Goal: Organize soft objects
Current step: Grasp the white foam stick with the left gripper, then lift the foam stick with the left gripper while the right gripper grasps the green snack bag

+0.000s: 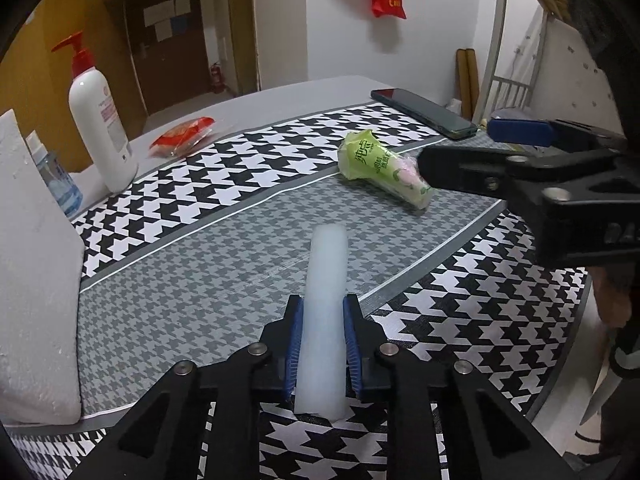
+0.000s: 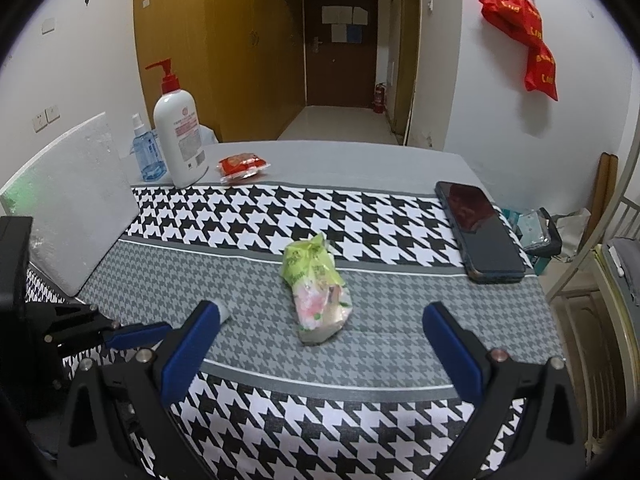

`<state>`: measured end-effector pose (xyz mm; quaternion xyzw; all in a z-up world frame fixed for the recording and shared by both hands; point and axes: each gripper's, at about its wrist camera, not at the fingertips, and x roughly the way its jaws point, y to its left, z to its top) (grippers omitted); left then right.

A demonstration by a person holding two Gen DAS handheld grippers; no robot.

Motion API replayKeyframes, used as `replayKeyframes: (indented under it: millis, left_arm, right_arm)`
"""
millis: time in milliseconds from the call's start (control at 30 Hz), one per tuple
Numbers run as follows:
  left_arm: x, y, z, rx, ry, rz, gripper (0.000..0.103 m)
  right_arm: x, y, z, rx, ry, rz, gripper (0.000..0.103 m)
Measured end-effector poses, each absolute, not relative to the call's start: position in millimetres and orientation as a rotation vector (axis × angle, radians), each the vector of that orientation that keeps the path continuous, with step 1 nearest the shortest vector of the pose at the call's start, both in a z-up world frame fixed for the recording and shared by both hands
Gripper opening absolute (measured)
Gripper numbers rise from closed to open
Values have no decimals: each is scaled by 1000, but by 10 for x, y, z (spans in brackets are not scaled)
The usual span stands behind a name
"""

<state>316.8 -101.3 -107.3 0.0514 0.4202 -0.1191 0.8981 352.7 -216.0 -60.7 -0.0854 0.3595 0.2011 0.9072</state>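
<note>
Translucent white soft cylinder [image 1: 323,312] lies on the houndstooth tabletop [image 1: 192,280], left hand-held gripper [image 1: 322,344] clamped on its sides. Green packet [image 2: 316,292] rests mid-cloth, ahead of the right hand-held gripper [image 2: 320,344], jaws spread wide, empty.

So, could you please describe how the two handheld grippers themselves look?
Both the left gripper and right gripper are matte black angular linkage frames with round silver pivot pins and flat blue finger pads. No cables or sleeves show.
</note>
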Motion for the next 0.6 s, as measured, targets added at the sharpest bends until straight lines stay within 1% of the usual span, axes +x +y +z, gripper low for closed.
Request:
replayKeyframes:
  millis: [200, 600]
  left_arm:
    - [3126, -968, -1048, 81, 864, -252, 20]
    - [3062, -775, -970, 22, 844, -216, 18]
  right_arm:
    - [3669, -2080, -705, -183, 794, 422, 103]
    - [3725, -1973, -759, -210, 813, 449, 103]
